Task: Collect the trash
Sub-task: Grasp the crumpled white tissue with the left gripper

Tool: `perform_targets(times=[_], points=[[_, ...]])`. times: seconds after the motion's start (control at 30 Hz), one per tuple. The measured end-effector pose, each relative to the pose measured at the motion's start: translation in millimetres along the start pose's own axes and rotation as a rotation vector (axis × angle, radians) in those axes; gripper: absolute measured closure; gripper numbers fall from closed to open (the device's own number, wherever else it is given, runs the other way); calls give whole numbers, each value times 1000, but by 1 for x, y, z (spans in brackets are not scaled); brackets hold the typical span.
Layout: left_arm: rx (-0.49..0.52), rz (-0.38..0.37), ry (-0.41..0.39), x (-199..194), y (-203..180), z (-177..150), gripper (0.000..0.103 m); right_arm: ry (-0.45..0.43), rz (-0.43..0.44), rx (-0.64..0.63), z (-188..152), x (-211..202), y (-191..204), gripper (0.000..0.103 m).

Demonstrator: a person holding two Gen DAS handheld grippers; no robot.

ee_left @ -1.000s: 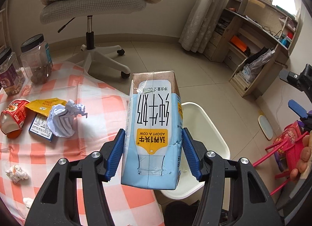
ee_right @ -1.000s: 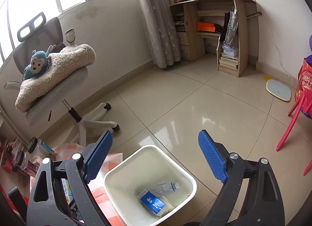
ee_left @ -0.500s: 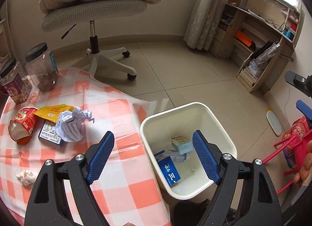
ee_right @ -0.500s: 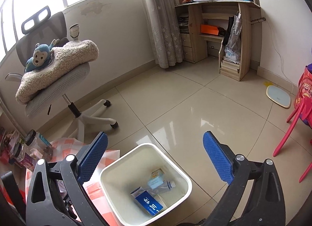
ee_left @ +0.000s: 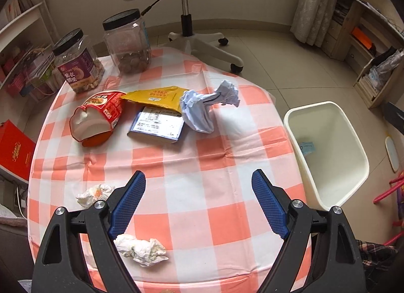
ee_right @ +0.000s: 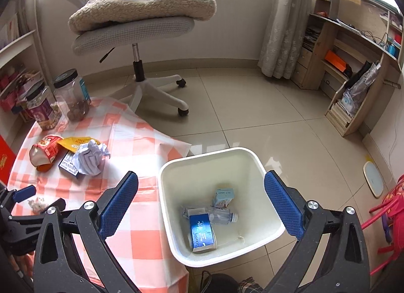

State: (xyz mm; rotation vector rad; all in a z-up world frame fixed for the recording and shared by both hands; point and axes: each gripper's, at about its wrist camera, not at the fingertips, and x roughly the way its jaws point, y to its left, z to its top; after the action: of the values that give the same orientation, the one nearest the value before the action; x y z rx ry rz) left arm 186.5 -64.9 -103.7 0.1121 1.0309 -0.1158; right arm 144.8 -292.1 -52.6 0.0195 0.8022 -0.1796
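My left gripper [ee_left: 198, 181] is open and empty above the checked table [ee_left: 202, 166]. On the table lie a crumpled blue-white paper [ee_left: 202, 108], a yellow packet [ee_left: 156, 97], a red snack cup [ee_left: 98, 118] on its side, a flat box [ee_left: 157, 126] and two tissue wads [ee_left: 94, 192] [ee_left: 140, 248]. The white bin [ee_left: 328, 151] stands to the right. My right gripper [ee_right: 202, 187] is open and empty above the bin [ee_right: 219, 202], which holds a milk carton [ee_right: 202, 229], a small box [ee_right: 223, 195] and a plastic bottle [ee_right: 219, 216].
Two black-lidded jars [ee_left: 78, 65] [ee_left: 127, 40] stand at the table's far edge. An office chair [ee_right: 141, 27] with a blanket and a toy monkey stands behind. A wooden desk with shelves [ee_right: 353, 65] is at right. A red chair [ee_right: 388, 217] is near the bin.
My left gripper opened and dropped the milk carton into the bin, then swung left over the table. My right gripper tilted down toward the bin, staying open.
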Motion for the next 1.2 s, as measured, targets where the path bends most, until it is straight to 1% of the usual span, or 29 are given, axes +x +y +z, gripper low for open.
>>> perform_targets(times=[0.07, 0.13, 0.2, 0.33, 0.4, 0.5, 0.6, 0.67, 0.73, 0.8, 0.83, 0.9, 0.93, 1.03, 1.13, 1.2], points=[[-27, 22, 29, 2, 22, -1, 19, 8, 21, -60, -3, 0, 19, 7], [-22, 26, 84, 9, 41, -2, 19, 16, 36, -115, -5, 1, 38, 7], [19, 52, 146, 20, 57, -7, 19, 25, 52, -161, -7, 1, 54, 7], [139, 103, 264, 48, 84, -21, 19, 41, 84, -221, -9, 3, 79, 7], [153, 127, 285, 61, 101, -27, 19, 49, 96, -241, -8, 6, 89, 7], [118, 103, 292, 71, 125, -28, 20, 61, 111, -264, -7, 10, 102, 7], [118, 85, 303, 79, 136, -30, 25, 72, 127, -292, -7, 15, 115, 7], [144, 73, 318, 85, 135, -32, 32, 74, 131, -318, -7, 19, 124, 7], [182, 71, 325, 90, 131, -35, 34, 77, 135, -344, -6, 24, 132, 7], [214, 69, 336, 95, 127, -37, 43, 77, 132, -367, -4, 31, 137, 7], [219, 70, 344, 98, 126, -39, 50, 74, 129, -379, -3, 34, 140, 7], [217, 57, 341, 99, 125, -40, 57, 65, 127, -403, -1, 39, 144, 7], [207, 53, 339, 97, 125, -39, 64, 62, 127, -415, 0, 42, 146, 7], [146, 27, 302, 83, 128, -32, 64, 46, 136, -449, 2, 49, 150, 7], [75, -11, 211, 51, 131, -18, 64, 28, 187, -466, 9, 51, 155, 7], [28, -29, 138, 26, 132, -7, 64, 62, 239, -415, 14, 55, 159, 7]])
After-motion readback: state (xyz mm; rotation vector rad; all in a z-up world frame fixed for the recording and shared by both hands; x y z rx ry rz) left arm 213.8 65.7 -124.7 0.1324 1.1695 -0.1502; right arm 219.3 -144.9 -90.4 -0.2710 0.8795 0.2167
